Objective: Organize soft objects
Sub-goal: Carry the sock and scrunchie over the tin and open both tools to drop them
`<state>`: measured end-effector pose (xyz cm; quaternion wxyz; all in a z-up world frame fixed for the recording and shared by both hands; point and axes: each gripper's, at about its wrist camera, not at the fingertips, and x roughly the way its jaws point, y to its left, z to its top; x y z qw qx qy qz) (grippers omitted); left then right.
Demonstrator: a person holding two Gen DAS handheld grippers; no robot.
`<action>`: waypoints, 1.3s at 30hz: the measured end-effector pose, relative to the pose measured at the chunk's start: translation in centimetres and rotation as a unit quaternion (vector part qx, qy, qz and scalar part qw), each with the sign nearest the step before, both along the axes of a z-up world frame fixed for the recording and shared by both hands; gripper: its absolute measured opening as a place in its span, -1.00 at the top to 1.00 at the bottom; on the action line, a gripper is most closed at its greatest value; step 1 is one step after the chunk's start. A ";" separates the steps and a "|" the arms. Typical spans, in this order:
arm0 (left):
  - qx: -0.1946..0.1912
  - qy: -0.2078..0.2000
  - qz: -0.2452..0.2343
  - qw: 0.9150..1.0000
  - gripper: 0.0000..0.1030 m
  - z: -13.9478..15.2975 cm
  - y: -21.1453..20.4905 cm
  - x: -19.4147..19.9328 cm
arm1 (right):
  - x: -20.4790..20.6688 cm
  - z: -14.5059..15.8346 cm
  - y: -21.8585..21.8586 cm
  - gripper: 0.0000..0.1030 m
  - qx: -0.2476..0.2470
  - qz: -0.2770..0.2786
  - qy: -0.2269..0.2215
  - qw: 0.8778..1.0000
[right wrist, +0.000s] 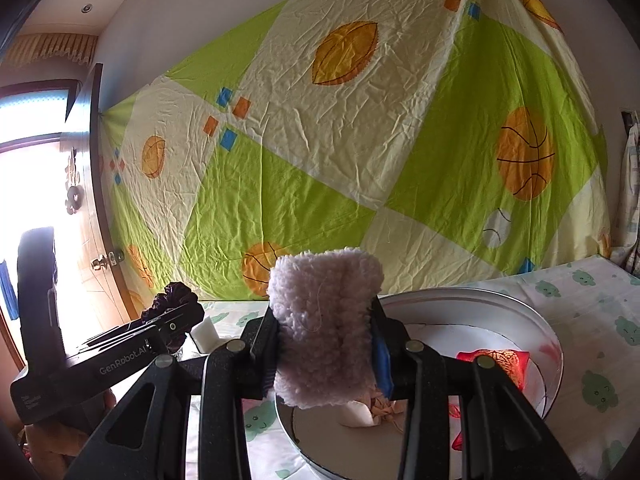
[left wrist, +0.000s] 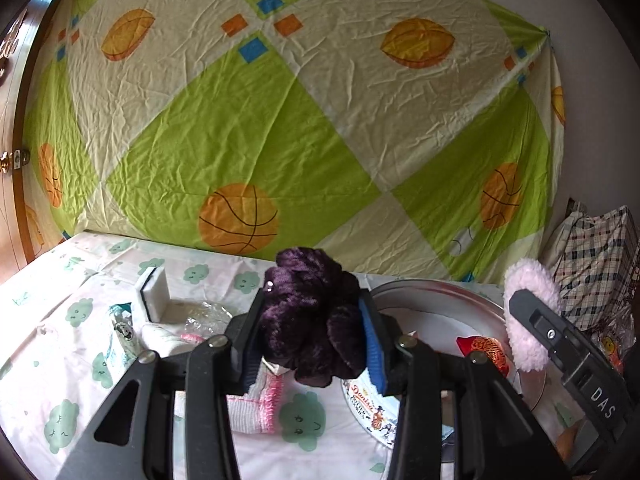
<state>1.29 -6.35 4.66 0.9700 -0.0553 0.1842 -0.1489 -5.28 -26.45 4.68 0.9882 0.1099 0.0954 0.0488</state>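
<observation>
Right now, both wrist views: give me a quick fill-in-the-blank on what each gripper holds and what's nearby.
1. The left gripper is clamped on a dark ____ velvet scrunchie.
2. The right gripper holds a fluffy pale ____ pad.
3. A red pouch lies inside the round metal ____.

Missing: purple; pink; tin

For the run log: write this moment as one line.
left gripper: shut on purple scrunchie | right gripper: shut on pink fluffy pad | both above table | round tin: red pouch inside
</observation>
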 end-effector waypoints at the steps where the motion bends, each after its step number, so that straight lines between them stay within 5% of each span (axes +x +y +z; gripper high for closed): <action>1: 0.000 -0.001 -0.002 1.000 0.20 0.1 -0.3 0.0 | -0.1 0.0 -0.1 0.21 -0.001 -0.002 -0.001 1.000; 39: 0.002 0.000 -0.047 0.999 0.20 0.6 -6.7 0.1 | -1.4 0.7 -7.3 0.21 -0.001 -0.082 -0.004 0.997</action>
